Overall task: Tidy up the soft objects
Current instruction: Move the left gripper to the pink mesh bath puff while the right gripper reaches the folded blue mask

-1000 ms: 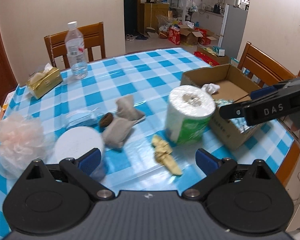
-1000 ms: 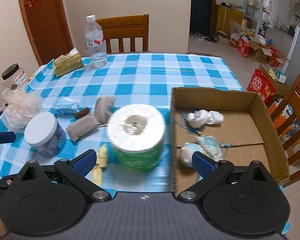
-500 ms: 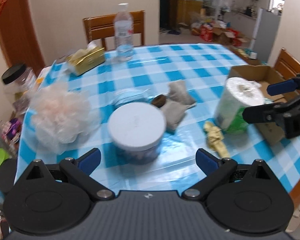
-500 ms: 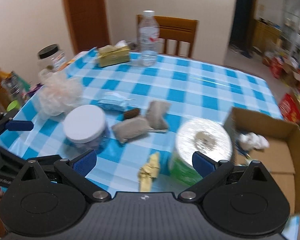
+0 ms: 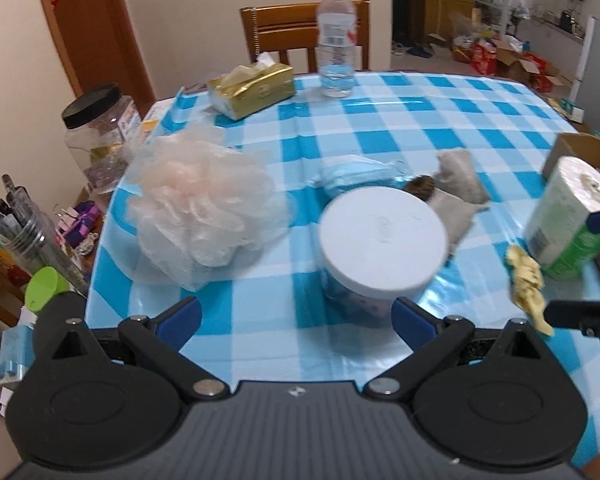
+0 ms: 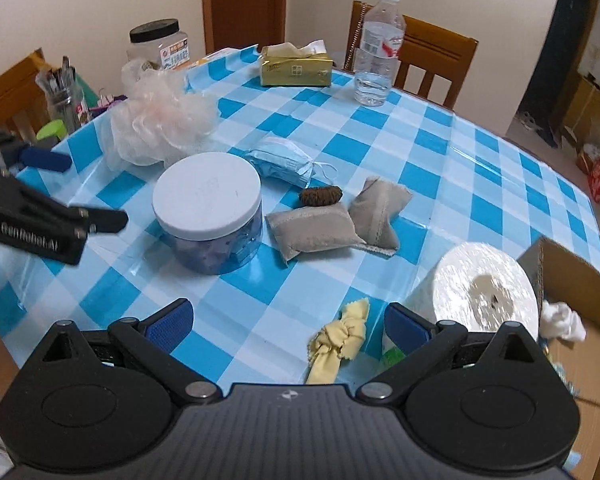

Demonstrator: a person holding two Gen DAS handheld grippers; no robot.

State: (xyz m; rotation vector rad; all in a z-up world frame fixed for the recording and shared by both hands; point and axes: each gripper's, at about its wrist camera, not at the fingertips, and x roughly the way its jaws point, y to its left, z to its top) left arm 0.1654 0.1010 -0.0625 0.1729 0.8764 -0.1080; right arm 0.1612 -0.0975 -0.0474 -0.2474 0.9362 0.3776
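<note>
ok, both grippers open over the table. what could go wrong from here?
1. The white-lidded jar stands right beside the bath pouf; a wide left gripper approach may knock it.
2. The two grey pouches overlap, so a pinch may lift both.
3. The yellow cloth lies flat near the table edge; the right gripper could scrape the tablecloth.

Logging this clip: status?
Left gripper and right gripper open, empty. Mesh puff, beanbags, yellow cloth outside box. Jar between.
</note>
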